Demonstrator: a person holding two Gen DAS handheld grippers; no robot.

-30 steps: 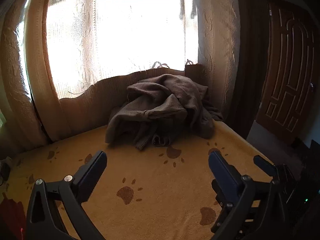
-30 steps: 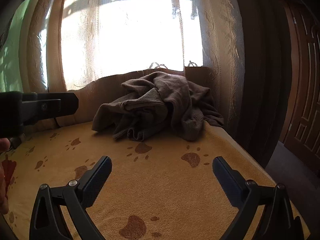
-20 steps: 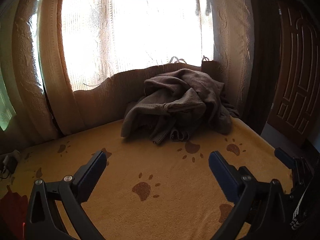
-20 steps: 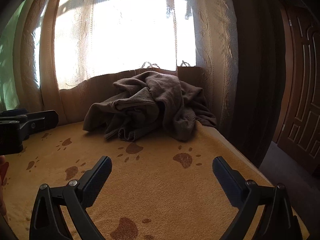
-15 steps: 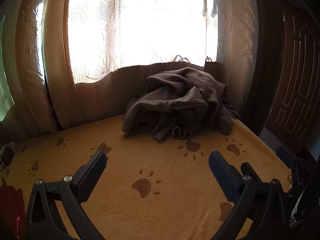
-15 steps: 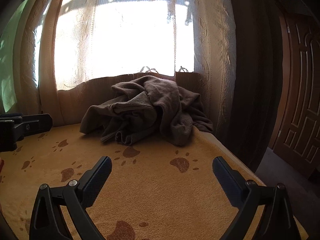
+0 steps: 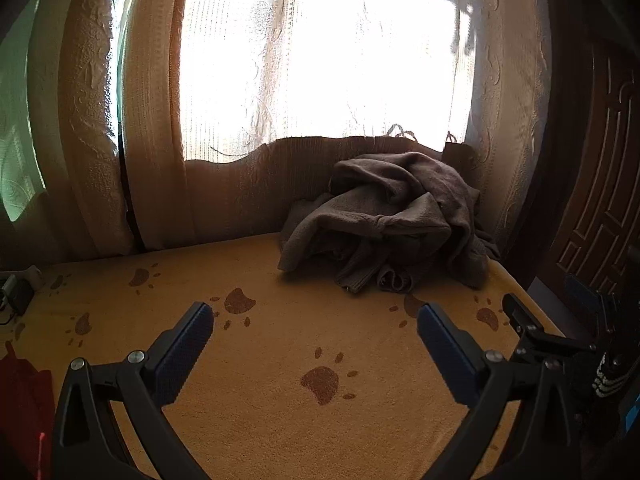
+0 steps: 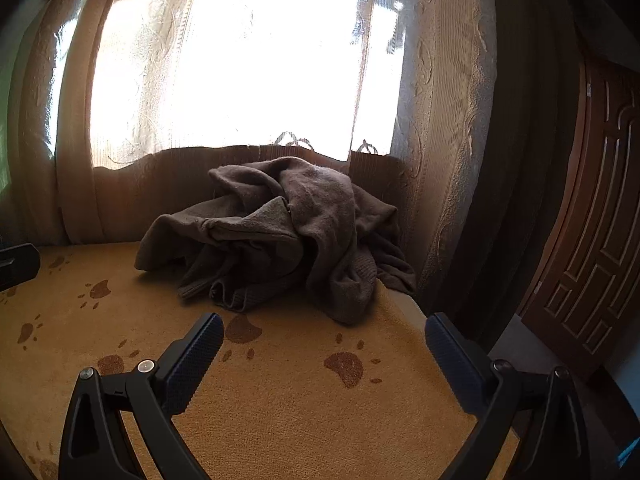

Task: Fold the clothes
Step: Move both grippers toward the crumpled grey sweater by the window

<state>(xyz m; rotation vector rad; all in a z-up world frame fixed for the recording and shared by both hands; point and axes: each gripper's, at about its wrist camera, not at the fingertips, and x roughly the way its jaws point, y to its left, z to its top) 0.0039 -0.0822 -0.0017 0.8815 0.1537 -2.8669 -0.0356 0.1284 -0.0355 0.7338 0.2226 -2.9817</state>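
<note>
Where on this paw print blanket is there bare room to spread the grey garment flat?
The blanket is bare between the crumpled grey garment and both open grippers, left gripper and right gripper, and leftward along the curtain. The far right corner, under the garment, is crowded.

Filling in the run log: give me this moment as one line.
stage: approach | left claw: open, empty | right claw: open, empty | brown garment: crumpled heap, untouched | surface: paw-print blanket
</note>
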